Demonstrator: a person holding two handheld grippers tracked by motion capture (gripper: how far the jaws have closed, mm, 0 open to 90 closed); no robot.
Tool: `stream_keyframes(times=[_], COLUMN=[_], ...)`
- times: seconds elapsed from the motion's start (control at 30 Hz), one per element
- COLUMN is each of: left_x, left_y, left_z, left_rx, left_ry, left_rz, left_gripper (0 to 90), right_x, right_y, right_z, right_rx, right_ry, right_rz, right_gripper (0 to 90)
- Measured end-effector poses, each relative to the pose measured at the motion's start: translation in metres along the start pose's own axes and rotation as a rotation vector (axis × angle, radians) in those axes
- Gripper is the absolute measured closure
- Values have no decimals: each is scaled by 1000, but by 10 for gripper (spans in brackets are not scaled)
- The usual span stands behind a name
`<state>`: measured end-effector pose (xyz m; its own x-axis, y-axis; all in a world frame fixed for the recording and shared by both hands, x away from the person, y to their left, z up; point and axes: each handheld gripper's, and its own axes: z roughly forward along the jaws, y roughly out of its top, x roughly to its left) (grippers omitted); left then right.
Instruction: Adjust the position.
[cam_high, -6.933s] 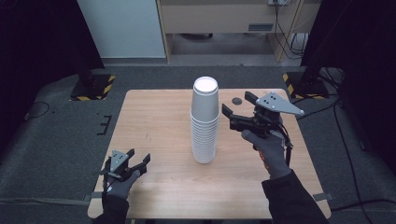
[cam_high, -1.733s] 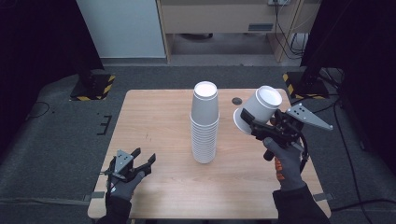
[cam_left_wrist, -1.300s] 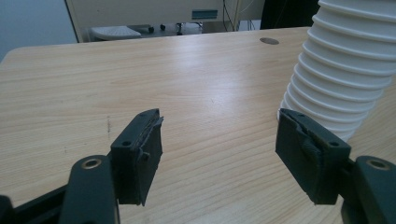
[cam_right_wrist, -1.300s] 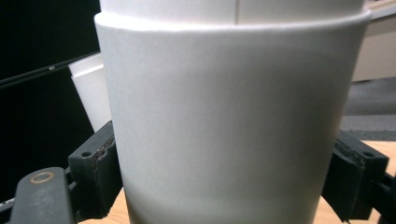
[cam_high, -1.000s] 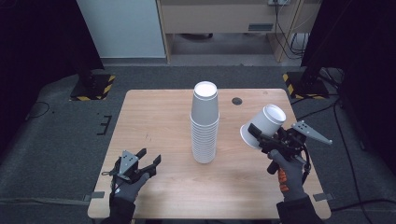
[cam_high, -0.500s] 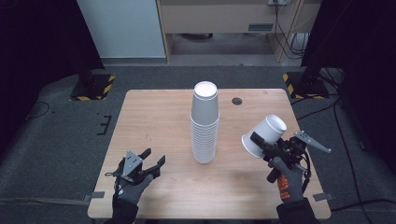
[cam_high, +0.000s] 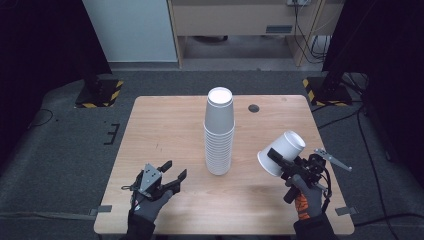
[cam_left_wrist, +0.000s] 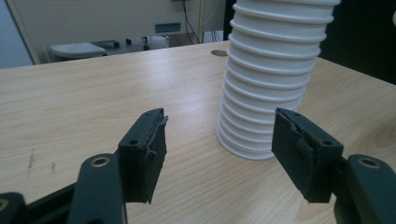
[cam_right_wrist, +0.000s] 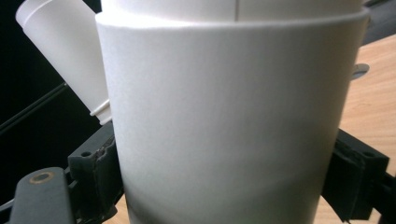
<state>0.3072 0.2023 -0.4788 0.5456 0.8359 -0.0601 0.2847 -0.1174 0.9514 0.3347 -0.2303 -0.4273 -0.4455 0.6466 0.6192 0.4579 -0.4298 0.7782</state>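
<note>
Wood table (cam_high: 165, 125) on grey carpet (cam_high: 65, 150); right hand-held gripper (cam_high: 280, 161) pinches white cup (cam_high: 282, 151).

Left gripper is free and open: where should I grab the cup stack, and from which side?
Judging by its pose, take the cup stack low, across the bottom ribbed rims, coming in level from the near-left, where the left gripper already faces it. The upside-down stack is widest and steadiest there; jaws look barely wide enough.
</note>
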Motion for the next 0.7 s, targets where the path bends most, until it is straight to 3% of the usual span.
stream_keyframes(times=[0.7], left_x=[-41], left_y=[9], left_z=[18], left_rx=[-23], left_ry=[-96], left_rz=[81], left_gripper=[369], right_x=[-8], right_y=[-13], right_z=[-5], right_rx=[13], right_ry=[24], right_rz=[89], right_gripper=[147])
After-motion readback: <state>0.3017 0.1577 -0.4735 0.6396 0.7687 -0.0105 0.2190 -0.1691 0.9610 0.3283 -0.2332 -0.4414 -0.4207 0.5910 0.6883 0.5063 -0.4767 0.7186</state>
